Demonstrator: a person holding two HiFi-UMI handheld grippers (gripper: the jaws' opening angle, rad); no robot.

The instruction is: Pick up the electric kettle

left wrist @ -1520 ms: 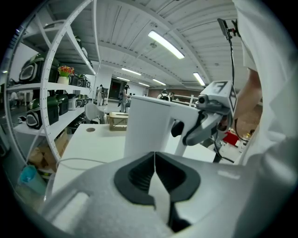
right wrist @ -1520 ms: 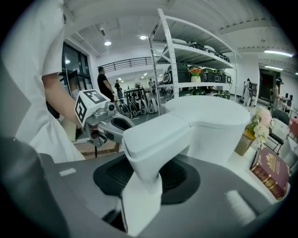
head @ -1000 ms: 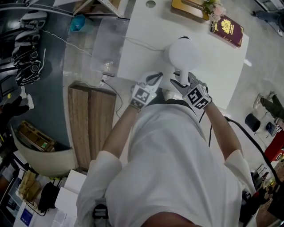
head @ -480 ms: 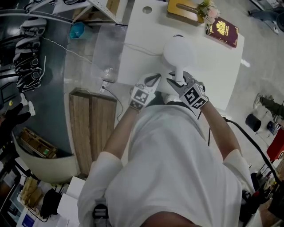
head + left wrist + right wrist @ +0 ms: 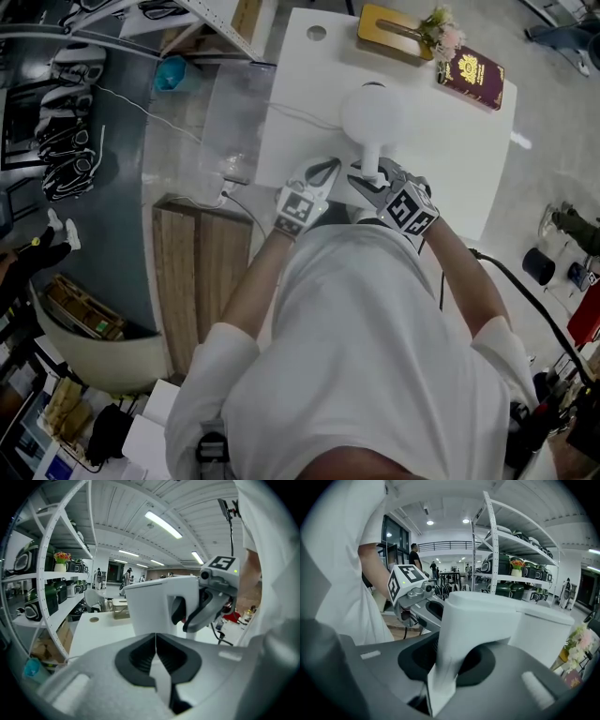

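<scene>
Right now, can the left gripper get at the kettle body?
Probably yes: the left gripper is shut and empty, with the kettle straight ahead and nothing between. The right gripper, jaws just closing on the handle, takes that side.

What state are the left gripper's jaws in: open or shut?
Shut: on the left gripper the black pads meet along a line, nothing between them; the white electric kettle stands beyond.

A white electric kettle (image 5: 373, 114) with a smooth round top is seen upright over the white surface (image 5: 450, 155), its broad handle (image 5: 473, 620) turned toward the person. The handle is clamped in the right tongs (image 5: 368, 176), which have just been closing on it.
</scene>
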